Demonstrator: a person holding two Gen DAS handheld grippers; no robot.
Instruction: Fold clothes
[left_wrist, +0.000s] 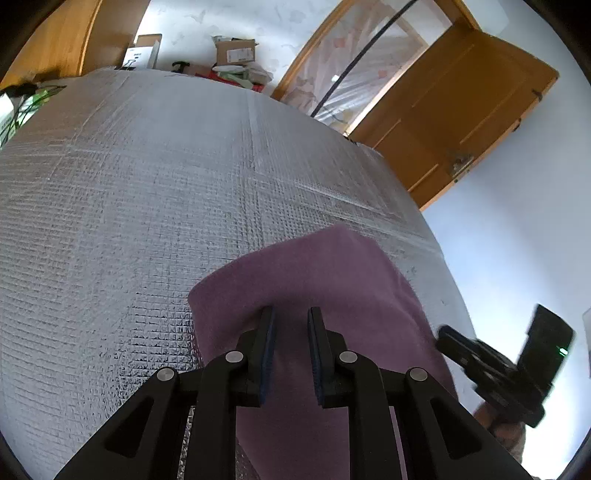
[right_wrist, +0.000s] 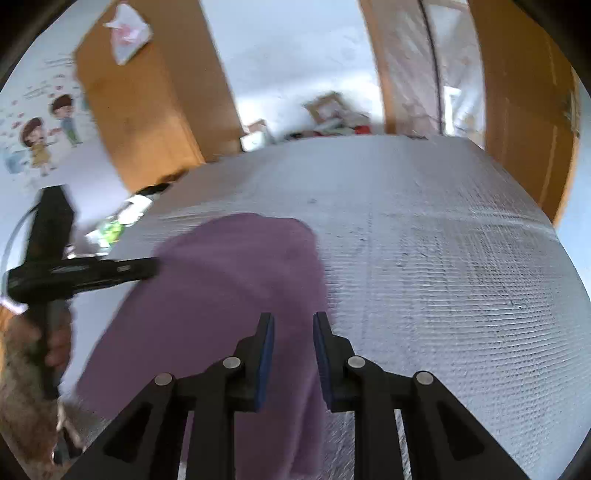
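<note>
Both tongs, left (left_wrist: 290, 314) and right (right_wrist: 293, 319), apart over purple cloth (left_wrist: 325, 280); pinch matching corners evenly for a square fold

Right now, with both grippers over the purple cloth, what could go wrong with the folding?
1. Both the left gripper and the right gripper show a gap with nothing pinched, so a lift may leave the purple cloth behind.
2. The cloth lies near the edge of the silver quilted mat and could be dragged off.
</note>
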